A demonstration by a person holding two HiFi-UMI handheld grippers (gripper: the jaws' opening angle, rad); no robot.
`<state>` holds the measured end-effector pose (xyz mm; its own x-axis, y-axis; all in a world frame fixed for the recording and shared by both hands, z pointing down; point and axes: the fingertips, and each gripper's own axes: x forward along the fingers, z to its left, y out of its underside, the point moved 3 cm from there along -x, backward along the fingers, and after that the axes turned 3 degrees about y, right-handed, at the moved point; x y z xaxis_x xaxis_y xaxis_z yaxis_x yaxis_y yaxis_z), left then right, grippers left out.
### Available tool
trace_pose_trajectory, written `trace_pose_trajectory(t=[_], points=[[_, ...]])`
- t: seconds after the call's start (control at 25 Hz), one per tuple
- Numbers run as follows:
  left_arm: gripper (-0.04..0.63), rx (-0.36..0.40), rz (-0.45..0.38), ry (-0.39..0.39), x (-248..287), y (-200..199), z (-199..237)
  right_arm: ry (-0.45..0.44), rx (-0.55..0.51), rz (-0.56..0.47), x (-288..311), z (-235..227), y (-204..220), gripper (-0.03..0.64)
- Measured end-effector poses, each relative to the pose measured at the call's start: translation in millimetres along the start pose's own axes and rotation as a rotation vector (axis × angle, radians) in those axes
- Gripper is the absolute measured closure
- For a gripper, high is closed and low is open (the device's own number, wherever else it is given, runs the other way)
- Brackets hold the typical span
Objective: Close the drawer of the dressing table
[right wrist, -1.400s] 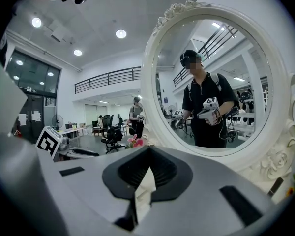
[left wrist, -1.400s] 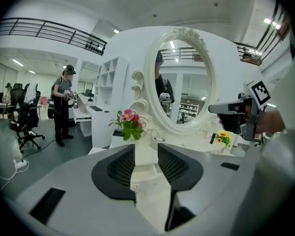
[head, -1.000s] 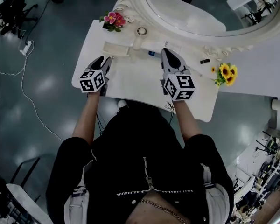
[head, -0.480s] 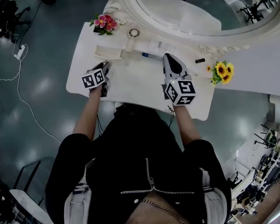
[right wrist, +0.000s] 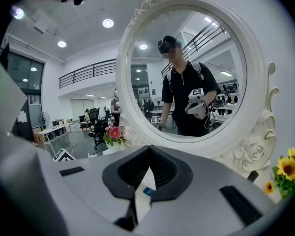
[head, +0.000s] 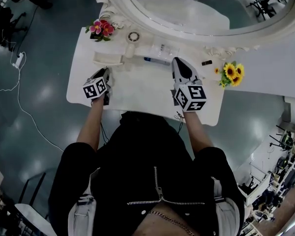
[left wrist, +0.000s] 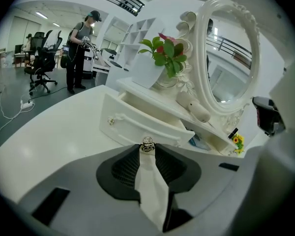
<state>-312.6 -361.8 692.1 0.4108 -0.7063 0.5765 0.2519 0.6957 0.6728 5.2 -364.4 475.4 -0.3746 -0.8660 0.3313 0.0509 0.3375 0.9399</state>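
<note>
White drawer (left wrist: 137,126) stood pulled out on the table (head: 137,90), below the mirror (head: 196,9). Left tongs (left wrist: 147,149), just closing, clenched its metal knob (left wrist: 147,143). Right tongs (right wrist: 148,173) were clenched and empty over the table.

On the tabletop (head: 137,90), the drawer (head: 107,59) lies left, before the mirror (head: 201,9); its knob (left wrist: 147,144) sits in the left claw (left wrist: 147,150).

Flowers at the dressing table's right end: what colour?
Yellow sunflowers with dark centres and green leaves; the head view shows them best.
</note>
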Motion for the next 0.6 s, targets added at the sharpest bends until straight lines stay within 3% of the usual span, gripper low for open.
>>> trace_pose_trajectory(t=[0.6], points=[[0.486,-0.016,0.020,-0.007,29,-22,2,-0.018,-0.006,0.005,15,-11,-6,0.612]])
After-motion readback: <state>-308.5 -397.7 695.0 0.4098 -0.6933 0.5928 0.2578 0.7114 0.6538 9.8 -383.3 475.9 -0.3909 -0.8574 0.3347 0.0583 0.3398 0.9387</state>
